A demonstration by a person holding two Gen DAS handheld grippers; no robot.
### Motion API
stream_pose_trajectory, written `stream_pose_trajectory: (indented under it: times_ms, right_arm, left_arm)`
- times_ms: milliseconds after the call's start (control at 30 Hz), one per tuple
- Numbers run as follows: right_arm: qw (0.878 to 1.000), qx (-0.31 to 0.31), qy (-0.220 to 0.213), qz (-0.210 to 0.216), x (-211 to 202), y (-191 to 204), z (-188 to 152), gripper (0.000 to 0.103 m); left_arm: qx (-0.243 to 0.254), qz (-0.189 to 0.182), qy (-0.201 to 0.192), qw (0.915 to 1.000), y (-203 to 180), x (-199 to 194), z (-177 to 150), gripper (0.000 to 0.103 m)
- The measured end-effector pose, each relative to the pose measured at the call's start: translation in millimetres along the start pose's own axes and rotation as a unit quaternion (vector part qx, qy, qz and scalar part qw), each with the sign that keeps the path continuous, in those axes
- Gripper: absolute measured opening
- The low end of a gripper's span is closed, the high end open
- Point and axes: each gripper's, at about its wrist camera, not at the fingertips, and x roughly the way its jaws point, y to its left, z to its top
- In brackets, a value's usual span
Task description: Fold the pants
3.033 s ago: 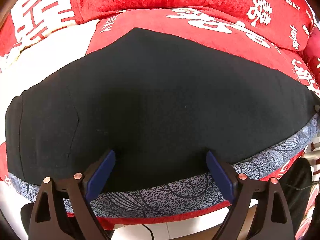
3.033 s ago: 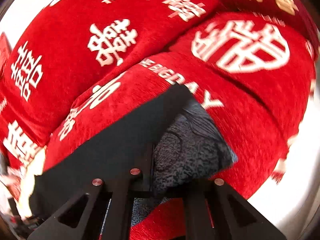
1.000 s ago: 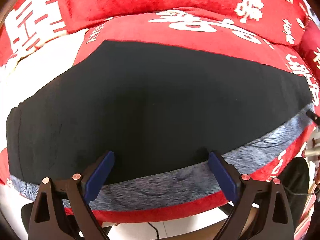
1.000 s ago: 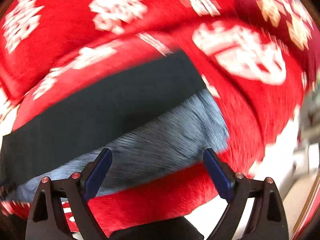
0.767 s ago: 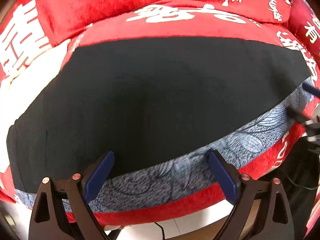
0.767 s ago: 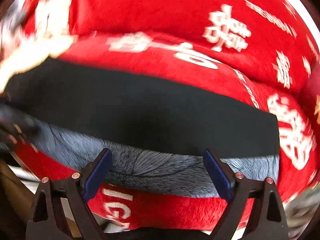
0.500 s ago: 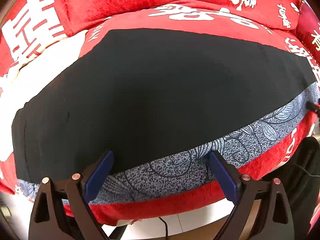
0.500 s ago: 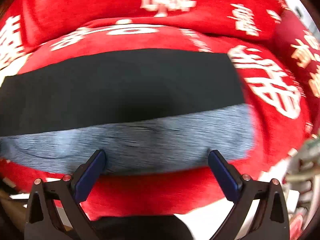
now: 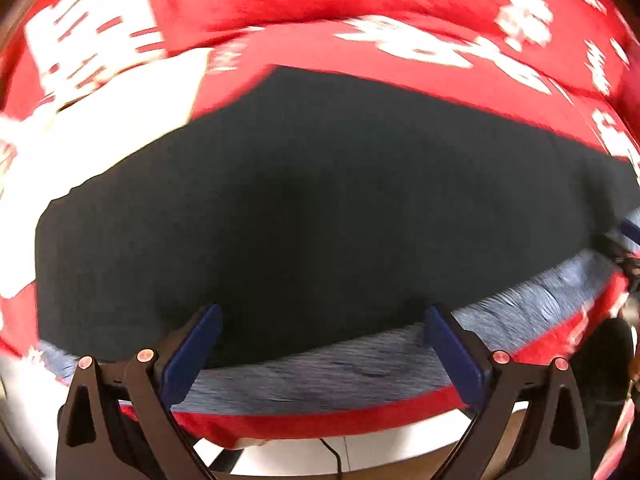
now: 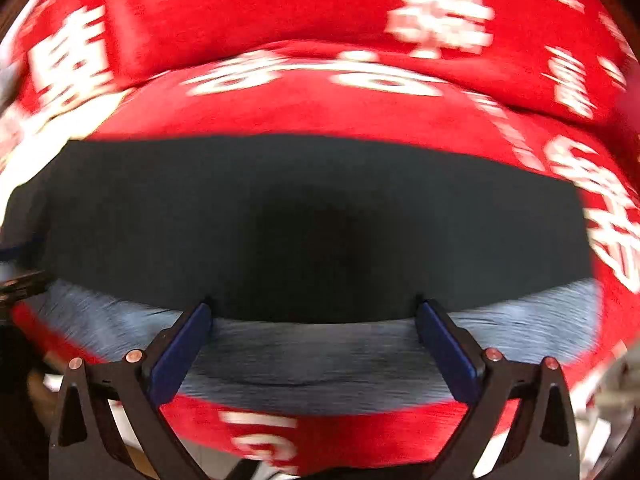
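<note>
The black pants point(image 9: 320, 208) lie flat and folded lengthwise on a red sofa seat, with a strip of grey-blue patterned cloth point(image 9: 360, 360) showing along their near edge. My left gripper point(image 9: 320, 320) is open and empty, its blue pads over the pants' near edge. My right gripper point(image 10: 312, 316) is open and empty over the same near edge of the pants point(image 10: 312, 220) and the grey-blue strip point(image 10: 320, 364). The right gripper's tip shows at the far right of the left wrist view point(image 9: 624, 248). Both views are blurred by motion.
The red sofa cushions point(image 9: 360, 0) with white characters rise behind the pants. A white cloth patch point(image 9: 100, 120) lies to the left. The sofa's front edge point(image 10: 320, 432) drops to a pale floor with a black cable point(image 9: 332, 456).
The right gripper, shut on the pants' end three seconds ago, has opened and swung round to face the pants' long near edge. The left gripper stayed open and shifted slightly.
</note>
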Motion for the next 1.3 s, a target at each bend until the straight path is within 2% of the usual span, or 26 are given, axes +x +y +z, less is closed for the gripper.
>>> stream_pose_trajectory:
  times_ms: [67,133,200,267,333,367,400,433,467,567,667,767,833,900,967,1033,1067,1133,1200,1267,1300]
  right_arm:
    - [0.999,0.028,-0.026,0.016,-9.9,-9.9,13.0,0.102]
    - [0.997,0.043,-0.047,0.035,-15.8,-4.2,29.6,0.102]
    - [0.998,0.028,-0.043,0.022,-3.2,18.8,52.2,0.102]
    - [0.999,0.014,-0.037,0.017,16.7,39.5,66.0,0.102]
    - [1.0,0.01,0.003,0.0,46.8,50.2,70.1,0.102]
    - [1.0,0.017,0.012,-0.016,57.3,43.4,71.0,0.102]
    - [0.999,0.038,-0.002,-0.014,57.8,31.0,72.5,0.102]
    - [0.997,0.059,-0.008,-0.039,53.8,16.4,72.7,0.102]
    - [0.995,0.077,-0.005,-0.068,53.4,1.1,75.9,0.102]
    - [0.984,0.145,0.002,-0.106,49.0,-58.1,77.6,0.102]
    - [0.981,0.157,-0.005,-0.117,30.9,-78.0,72.9,0.102]
    - [0.991,0.119,-0.042,-0.054,10.1,-44.5,70.8,0.102]
    - [0.998,0.049,-0.042,-0.001,14.2,-0.3,74.3,0.102]
    - [0.998,-0.014,-0.029,0.045,22.6,34.2,72.4,0.102]
    - [0.998,-0.035,-0.019,0.049,33.9,40.9,70.4,0.102]
    - [0.999,-0.013,-0.012,0.03,44.3,13.6,71.4,0.102]
    - [1.0,0.0,-0.016,0.016,45.7,-4.6,72.9,0.102]
    - [0.999,0.041,-0.018,-0.014,43.1,-51.7,64.6,0.102]
    - [0.993,0.086,-0.014,-0.073,46.4,-104.8,54.4,0.102]
    - [0.991,0.115,-0.02,-0.065,43.9,-144.0,49.0,0.102]
    - [0.988,0.118,-0.007,-0.097,41.6,-153.3,48.7,0.102]
  left_arm:
    - [-0.027,-0.021,0.0,0.9994,9.5,-0.4,12.6,0.102]
    - [-0.032,-0.023,-0.007,0.9992,1.2,1.9,33.2,0.102]
    - [-0.03,-0.015,-0.018,0.9993,-10.0,6.7,50.1,0.102]
    - [-0.046,-0.005,-0.014,0.9988,-17.1,20.7,74.6,0.102]
    - [-0.062,0.018,0.006,0.9979,-12.2,40.8,89.9,0.102]
    - [-0.074,0.031,0.021,0.9965,-4.9,50.9,94.3,0.103]
    - [-0.082,0.021,0.021,0.9962,-2.3,48.8,90.2,0.103]
    - [-0.088,0.013,0.02,0.9958,3.9,50.5,95.7,0.103]
    - [-0.084,0.02,0.018,0.9961,6.5,49.5,97.4,0.103]
    - [-0.076,0.028,0.016,0.9966,8.5,50.9,99.8,0.103]
    - [-0.08,0.039,0.007,0.996,0.3,39.0,98.7,0.103]
    - [-0.063,0.016,-0.012,0.9978,-23.6,23.6,87.6,0.103]
    - [-0.038,0.022,-0.018,0.9989,-40.8,23.6,86.2,0.103]
    - [-0.023,0.036,-0.014,0.999,-47.3,29.2,87.6,0.103]
    - [-0.047,0.051,0.005,0.9976,-27.7,41.8,91.1,0.103]
    - [-0.091,0.027,0.014,0.9954,2.3,46.4,91.7,0.103]
    - [-0.105,0.03,0.01,0.9939,17.5,44.8,93.5,0.103]
    - [-0.106,0.044,0.011,0.9934,28.3,43.7,94.6,0.103]
    - [-0.115,0.026,0.021,0.9928,37.7,46.8,93.8,0.103]
    - [-0.115,0.029,0.022,0.9928,35.8,48.0,91.9,0.103]
    - [-0.111,0.036,0.019,0.993,33.9,46.2,91.2,0.103]
